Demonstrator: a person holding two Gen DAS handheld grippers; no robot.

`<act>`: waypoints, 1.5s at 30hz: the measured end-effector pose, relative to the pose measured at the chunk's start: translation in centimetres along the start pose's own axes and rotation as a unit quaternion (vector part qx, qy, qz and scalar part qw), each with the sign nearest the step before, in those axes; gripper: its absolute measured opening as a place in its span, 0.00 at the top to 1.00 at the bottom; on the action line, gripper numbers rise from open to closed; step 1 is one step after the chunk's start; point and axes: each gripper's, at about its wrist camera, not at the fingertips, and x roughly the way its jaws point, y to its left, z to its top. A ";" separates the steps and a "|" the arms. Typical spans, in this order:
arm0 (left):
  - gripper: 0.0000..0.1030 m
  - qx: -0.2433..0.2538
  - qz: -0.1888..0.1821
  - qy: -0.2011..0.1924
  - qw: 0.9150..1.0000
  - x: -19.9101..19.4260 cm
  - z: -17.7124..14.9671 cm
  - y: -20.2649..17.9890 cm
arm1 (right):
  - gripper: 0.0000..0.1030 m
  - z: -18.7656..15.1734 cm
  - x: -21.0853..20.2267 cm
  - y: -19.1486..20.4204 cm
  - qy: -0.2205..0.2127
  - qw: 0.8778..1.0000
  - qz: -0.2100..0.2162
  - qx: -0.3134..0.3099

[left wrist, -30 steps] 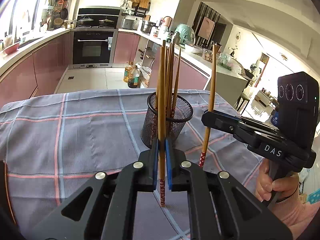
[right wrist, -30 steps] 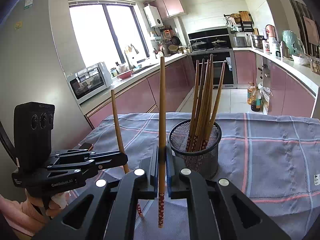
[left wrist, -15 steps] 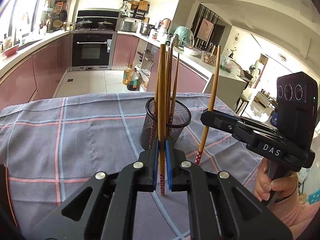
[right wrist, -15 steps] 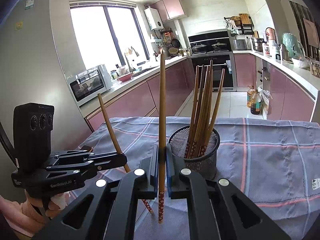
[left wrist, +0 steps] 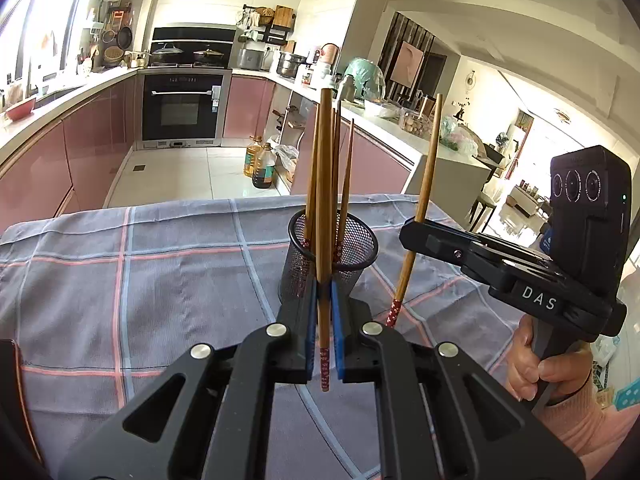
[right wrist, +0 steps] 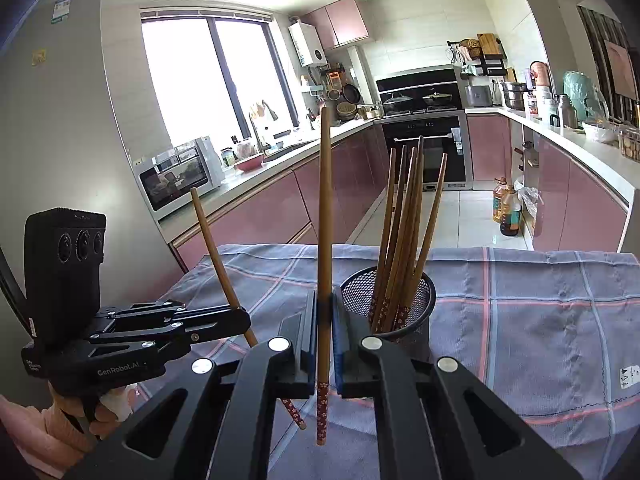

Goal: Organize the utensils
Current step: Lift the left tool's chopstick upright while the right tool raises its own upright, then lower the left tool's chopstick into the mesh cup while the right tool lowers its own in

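You are clamping one chopstick upright in each gripper: left gripper (left wrist: 323,344), right gripper (right wrist: 325,344); lower each pattern-end-first into the mesh holder (left wrist: 352,236), clearing its rim.

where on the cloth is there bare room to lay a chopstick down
The cloth is bare across the whole stretch left of the mesh cup in the left wrist view. The right wrist view shows another bare stretch right of the cup. It is crowded in front of the cup, where both hand-held grippers hold chopsticks.
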 end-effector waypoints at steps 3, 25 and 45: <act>0.93 0.001 -0.001 -0.002 1.000 -0.1 0.1 -0.1 | 0.94 0.2 -0.1 0.0 -0.003 1.000 -0.001 0.000; 0.93 0.013 -0.011 -0.022 1.000 -1.0 2.1 -0.6 | 0.94 1.9 -0.5 0.0 -0.024 1.000 -0.003 -0.006; 0.93 0.025 -0.020 -0.057 0.998 -2.6 4.7 -1.4 | 0.94 4.3 0.0 -0.5 -0.048 0.999 0.000 -0.003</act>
